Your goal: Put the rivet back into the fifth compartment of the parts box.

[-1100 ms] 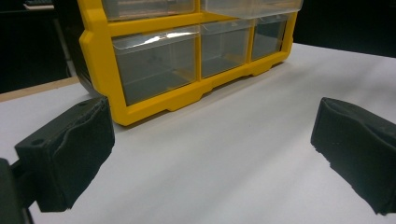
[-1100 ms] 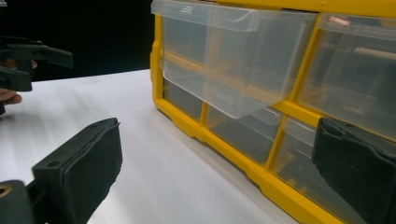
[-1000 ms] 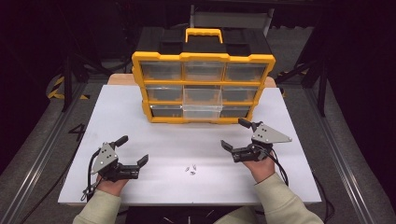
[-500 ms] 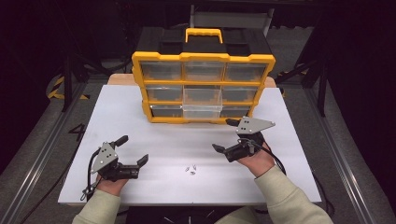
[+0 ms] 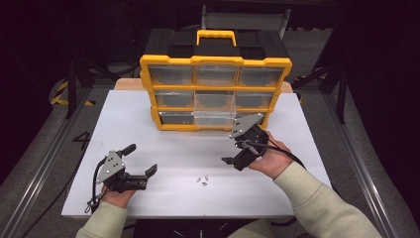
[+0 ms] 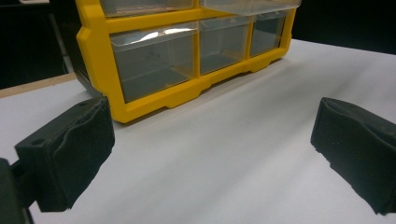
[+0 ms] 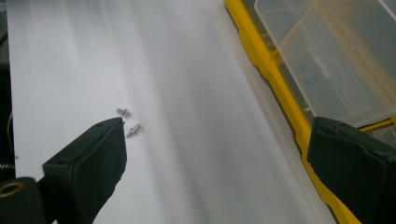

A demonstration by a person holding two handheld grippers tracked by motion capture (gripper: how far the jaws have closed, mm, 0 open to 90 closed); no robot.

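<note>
1. My right gripper (image 5: pixel 237 148), jaws wide apart and empty, hangs right of centre in the high view
2. The screws (image 5: pixel 202 179) lie lower centre, just left of it
3. My left gripper (image 5: pixel 141 161) gapes, lower left

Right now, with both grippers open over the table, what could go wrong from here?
1. The screws are tiny and lie close together; the right gripper, wide open and apart from them, might nudge them away or catch just one.
2. The middle drawer of the yellow organizer juts out beside that gripper, which could bump it.
3. The left gripper hovers open near the table's front edge, so a flicked screw could roll off.
</note>
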